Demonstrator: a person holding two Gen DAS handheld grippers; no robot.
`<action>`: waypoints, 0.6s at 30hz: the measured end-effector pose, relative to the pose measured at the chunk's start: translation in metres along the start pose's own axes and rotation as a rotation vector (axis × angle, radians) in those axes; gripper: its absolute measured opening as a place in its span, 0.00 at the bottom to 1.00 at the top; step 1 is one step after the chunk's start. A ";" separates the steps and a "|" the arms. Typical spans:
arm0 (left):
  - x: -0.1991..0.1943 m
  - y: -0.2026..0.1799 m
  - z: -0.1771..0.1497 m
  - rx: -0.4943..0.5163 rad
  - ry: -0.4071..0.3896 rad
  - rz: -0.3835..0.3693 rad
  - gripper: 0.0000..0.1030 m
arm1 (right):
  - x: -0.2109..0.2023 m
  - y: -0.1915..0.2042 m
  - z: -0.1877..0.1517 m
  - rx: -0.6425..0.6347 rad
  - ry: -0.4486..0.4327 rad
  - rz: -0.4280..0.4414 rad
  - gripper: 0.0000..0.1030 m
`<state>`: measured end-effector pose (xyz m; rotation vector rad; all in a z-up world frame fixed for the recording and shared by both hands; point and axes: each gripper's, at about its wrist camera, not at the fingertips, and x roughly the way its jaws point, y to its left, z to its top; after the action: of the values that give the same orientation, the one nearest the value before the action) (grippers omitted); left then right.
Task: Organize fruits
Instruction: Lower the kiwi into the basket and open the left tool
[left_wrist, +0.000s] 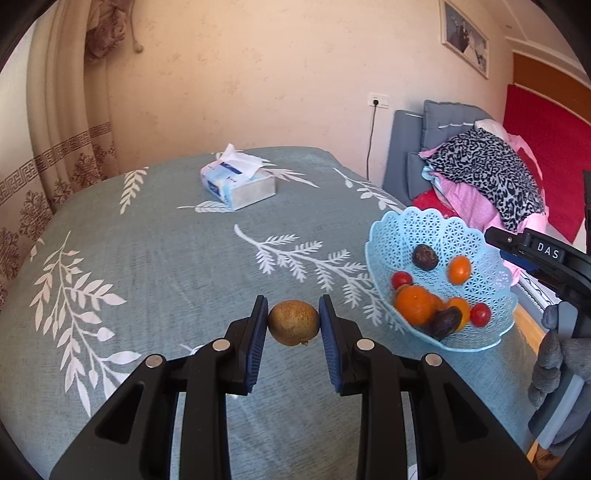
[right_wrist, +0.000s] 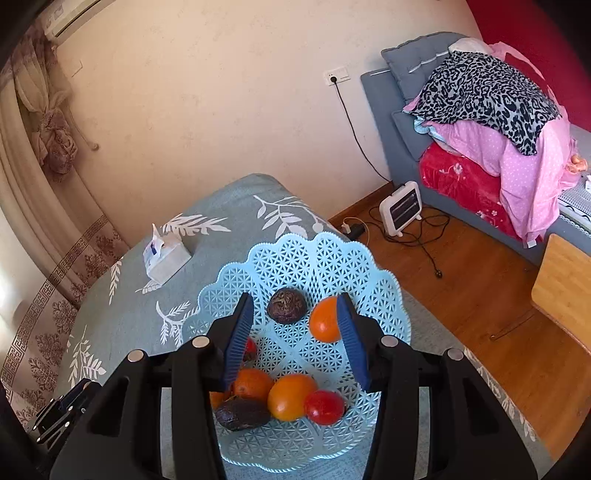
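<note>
My left gripper (left_wrist: 293, 320) is shut on a brown kiwi (left_wrist: 293, 322) and holds it just above the teal leaf-patterned tablecloth (left_wrist: 155, 258). A light blue lattice basket (left_wrist: 447, 236) stands to its right near the table edge, with oranges, red cherry tomatoes and dark wrinkled fruits in it. My right gripper (right_wrist: 295, 332) is open and empty above the basket (right_wrist: 321, 254), over an orange (right_wrist: 291, 397), a tomato (right_wrist: 324, 407) and a dark fruit (right_wrist: 286, 305). The right gripper's body (left_wrist: 546, 254) shows at the right edge of the left wrist view.
A tissue box (left_wrist: 238, 184) lies toward the far side of the table and also shows in the right wrist view (right_wrist: 164, 258). Right of the table are wooden floor, a small heater (right_wrist: 400, 208) with cables, and a sofa piled with bedding (right_wrist: 487, 122).
</note>
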<state>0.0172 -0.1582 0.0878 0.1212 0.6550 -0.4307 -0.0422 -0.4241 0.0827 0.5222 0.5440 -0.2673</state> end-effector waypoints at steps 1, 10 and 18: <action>0.003 -0.005 0.003 0.009 0.003 -0.014 0.28 | -0.002 -0.002 0.001 0.006 -0.007 -0.006 0.47; 0.031 -0.049 0.021 0.070 0.038 -0.134 0.28 | -0.001 -0.016 0.008 0.039 -0.018 -0.034 0.47; 0.056 -0.073 0.030 0.090 0.077 -0.197 0.28 | 0.001 -0.024 0.010 0.059 -0.020 -0.044 0.47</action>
<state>0.0426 -0.2515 0.0792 0.1597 0.7270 -0.6484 -0.0463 -0.4500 0.0800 0.5650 0.5299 -0.3308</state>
